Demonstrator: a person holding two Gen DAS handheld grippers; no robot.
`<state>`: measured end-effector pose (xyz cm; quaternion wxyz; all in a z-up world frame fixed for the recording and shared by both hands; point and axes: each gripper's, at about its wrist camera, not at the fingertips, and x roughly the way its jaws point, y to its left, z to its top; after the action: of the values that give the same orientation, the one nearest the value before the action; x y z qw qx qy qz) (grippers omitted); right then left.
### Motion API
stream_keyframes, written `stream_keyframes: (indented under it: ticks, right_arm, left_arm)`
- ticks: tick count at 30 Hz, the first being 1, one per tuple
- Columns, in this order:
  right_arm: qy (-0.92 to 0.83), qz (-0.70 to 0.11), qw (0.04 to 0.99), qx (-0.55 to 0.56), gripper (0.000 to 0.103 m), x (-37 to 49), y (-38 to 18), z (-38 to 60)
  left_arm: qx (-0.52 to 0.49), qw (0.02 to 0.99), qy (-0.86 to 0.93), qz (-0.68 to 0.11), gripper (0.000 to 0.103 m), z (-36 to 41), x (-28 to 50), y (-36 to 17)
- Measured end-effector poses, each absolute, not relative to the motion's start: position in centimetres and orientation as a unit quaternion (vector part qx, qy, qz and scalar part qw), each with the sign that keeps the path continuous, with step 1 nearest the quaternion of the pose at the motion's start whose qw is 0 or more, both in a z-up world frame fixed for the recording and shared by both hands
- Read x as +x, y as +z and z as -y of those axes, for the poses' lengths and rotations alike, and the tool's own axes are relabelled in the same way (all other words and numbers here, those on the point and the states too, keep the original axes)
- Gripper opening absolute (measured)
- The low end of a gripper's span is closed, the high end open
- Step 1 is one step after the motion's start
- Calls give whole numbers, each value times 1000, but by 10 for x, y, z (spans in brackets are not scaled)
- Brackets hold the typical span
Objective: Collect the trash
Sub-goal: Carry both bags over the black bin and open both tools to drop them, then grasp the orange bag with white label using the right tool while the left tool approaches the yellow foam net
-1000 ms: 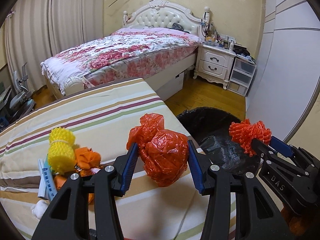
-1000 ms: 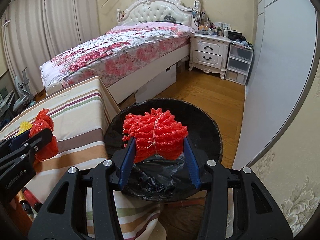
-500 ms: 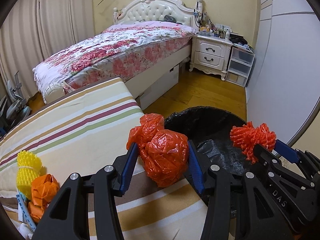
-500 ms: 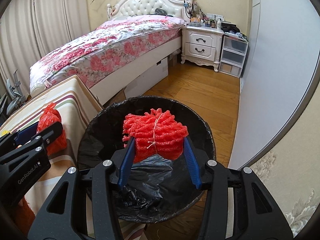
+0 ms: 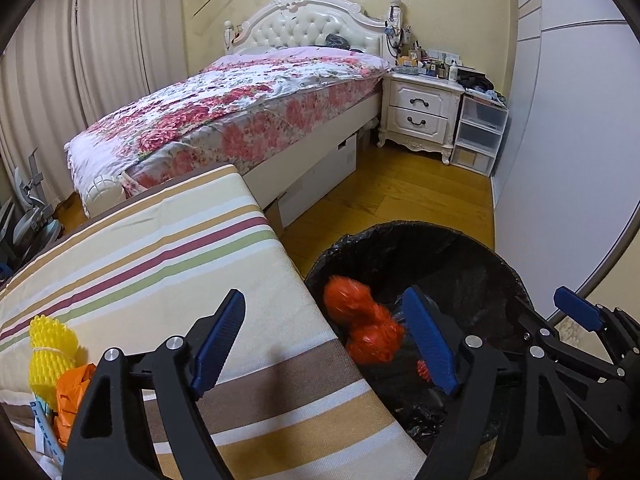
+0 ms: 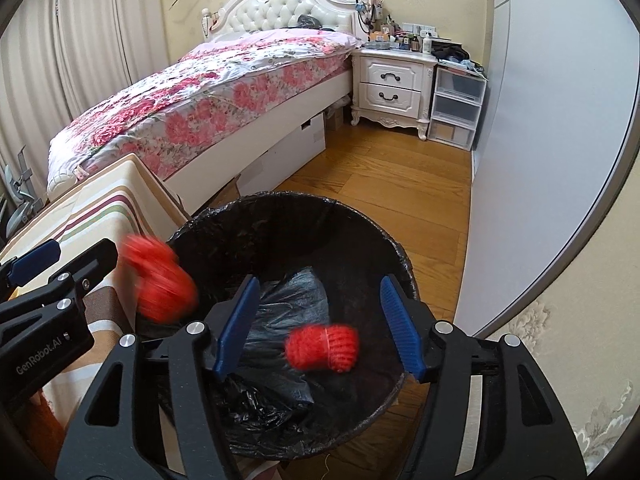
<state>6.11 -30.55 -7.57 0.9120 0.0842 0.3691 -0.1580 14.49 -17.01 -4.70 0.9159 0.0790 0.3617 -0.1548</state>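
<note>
A black-lined trash bin point(image 6: 372, 240) point(image 5: 460, 248) stands on the floor beside the striped table point(image 5: 160, 264). My left gripper point(image 5: 328, 340) hangs over the table's edge and the bin's rim, its jaws opening; the crumpled red plastic bag point(image 5: 362, 330) point(image 6: 160, 284) falls free between them, blurred, into the bin. My right gripper point(image 6: 320, 324) hovers over the bin, its jaws opening too; the red foam net bundle point(image 6: 324, 346) drops below them onto the black liner, touching neither pad. In the left wrist view the right gripper's fingers point(image 5: 576, 314) show at the right edge.
On the table's left end lie a yellow foam net point(image 5: 50, 350), an orange wrapper point(image 5: 72, 396) and a blue-printed packet point(image 5: 44, 428). A flowered bed point(image 5: 240, 108), a white nightstand point(image 5: 420, 108) and plastic drawers point(image 5: 476, 132) stand beyond on the wooden floor. A grey wardrobe door point(image 6: 540, 160) runs along the right.
Both grippers moved rightward over the bin, then their jaws spread. The red bag left the left gripper and the red net bundle left the right; both are dropping into the bin.
</note>
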Motion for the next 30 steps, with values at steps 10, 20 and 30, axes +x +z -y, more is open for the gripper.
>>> stream_keyframes:
  ticks: [10, 20, 30]
  right_arm:
    - [-162, -369, 911, 86, 63, 50, -70, 302]
    - [-139, -369, 915, 90, 63, 29, -64, 277]
    - [-78, -368, 924, 70, 63, 19, -53, 218]
  left_arm:
    - [66, 917, -150, -364, 83, 159, 138, -40]
    - [66, 922, -124, -361, 83, 119, 110, -23]
    - [49, 931, -71, -354, 83, 53, 83, -7]
